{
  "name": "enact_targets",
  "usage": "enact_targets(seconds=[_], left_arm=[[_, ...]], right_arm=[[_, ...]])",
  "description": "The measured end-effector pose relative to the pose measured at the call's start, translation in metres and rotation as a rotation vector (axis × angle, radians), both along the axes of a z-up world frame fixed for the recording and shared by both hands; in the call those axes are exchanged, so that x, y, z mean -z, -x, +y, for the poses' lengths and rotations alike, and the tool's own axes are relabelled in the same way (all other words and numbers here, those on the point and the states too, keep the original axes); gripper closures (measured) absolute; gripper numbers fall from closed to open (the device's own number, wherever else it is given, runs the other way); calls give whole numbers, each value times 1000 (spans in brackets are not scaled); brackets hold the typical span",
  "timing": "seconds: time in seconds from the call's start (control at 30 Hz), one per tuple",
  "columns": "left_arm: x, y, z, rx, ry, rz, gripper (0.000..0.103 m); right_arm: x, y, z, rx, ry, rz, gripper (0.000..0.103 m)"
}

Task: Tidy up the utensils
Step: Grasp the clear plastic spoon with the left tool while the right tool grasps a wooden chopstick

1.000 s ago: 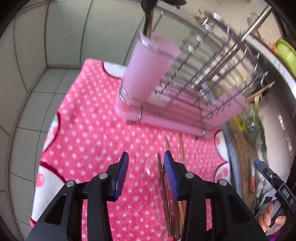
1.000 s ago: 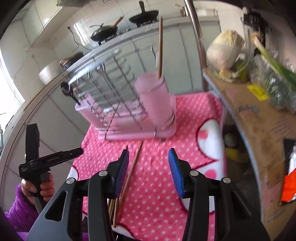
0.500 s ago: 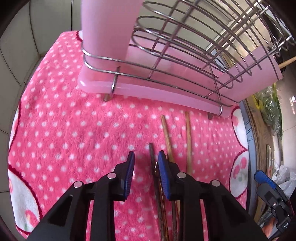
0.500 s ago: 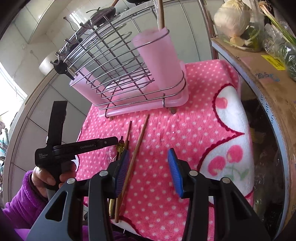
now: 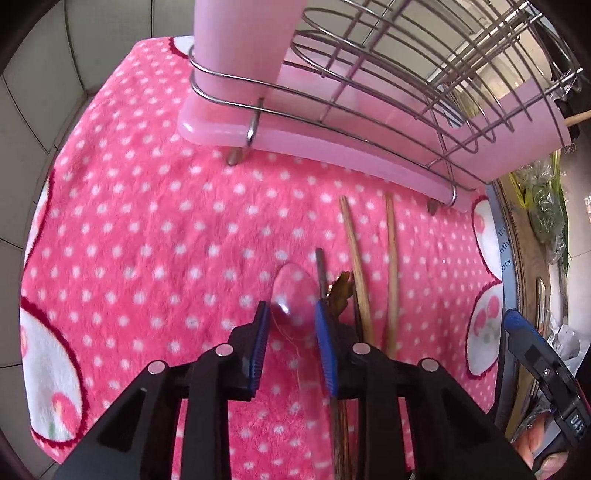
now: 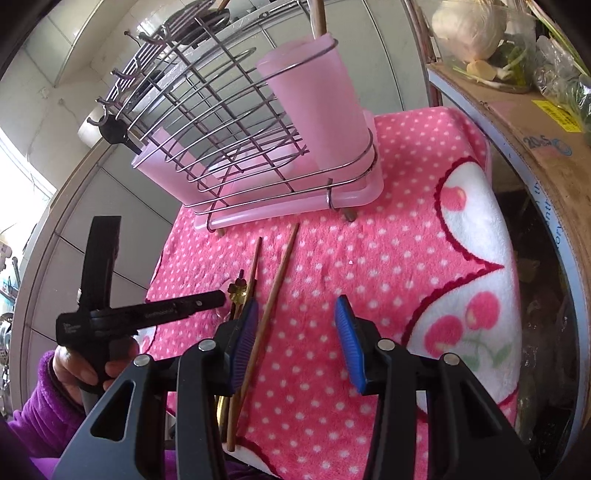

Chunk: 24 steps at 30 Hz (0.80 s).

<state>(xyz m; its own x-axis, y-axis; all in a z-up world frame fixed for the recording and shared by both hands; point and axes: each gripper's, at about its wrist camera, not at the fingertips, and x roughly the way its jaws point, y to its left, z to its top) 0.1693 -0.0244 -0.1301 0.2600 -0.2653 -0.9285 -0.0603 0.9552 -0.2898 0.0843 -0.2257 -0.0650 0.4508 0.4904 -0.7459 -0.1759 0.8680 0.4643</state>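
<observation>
A clear plastic spoon (image 5: pixel 293 295) lies on the pink dotted cloth (image 5: pixel 147 240), and its bowl sits between the blue pads of my left gripper (image 5: pixel 290 310), which is shut on it. Just right of it lie a dark stick (image 5: pixel 320 269), a gold flower-ended utensil (image 5: pixel 341 290) and two wooden chopsticks (image 5: pixel 356 266). My right gripper (image 6: pixel 295 328) hovers open over the cloth, holding nothing. One chopstick (image 6: pixel 277 291) runs under its left finger. The pink cup (image 6: pixel 317 110) in the wire rack (image 6: pixel 221 122) holds a wooden stick.
The rack's pink tray (image 5: pixel 332 136) stands at the far side of the cloth. A cardboard-edged shelf (image 6: pixel 535 147) with vegetables (image 6: pixel 469 26) borders the right side. Grey tiled walls (image 5: pixel 44 74) close the left. A hand in a purple sleeve (image 6: pixel 74 369) holds the left gripper.
The left gripper dropped toward the cloth, tipped downward and narrowed its jaws around the clear spoon's bowl. The right gripper sank lower and tilted down, its jaws unchanged.
</observation>
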Motion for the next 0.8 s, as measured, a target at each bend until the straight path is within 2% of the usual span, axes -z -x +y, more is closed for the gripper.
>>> enact_targets(seconds=[0.13,0.27,0.43,0.53,0.6,0.67,0.7,0.8], left_arm=[[4,-7,-25,18,-93,-8,72],[3,-11,-36,26,-133,-15,75],[-6,-5,-21,13,-44,4,80],[-18,0,-11,18,-27,-17,94],[-27,2,1,12,-32,-33,98],[-31,1,12,9,-71,-49,103],[-29,-1,16,0,-66,-34,103],[-17,-3,26,-4,18,33,103]], right_arm=[[-1,2,3,-9,17,-5,59],[1,1,0,-2,5,4,59],[5,-2,-1,2,5,16,59],[8,-5,-1,0,-9,30,59],[9,-8,1,-8,-12,34,59],[11,-10,5,-15,-7,36,59],[12,-11,7,-21,-8,39,59],[13,-12,12,-32,-4,40,59]])
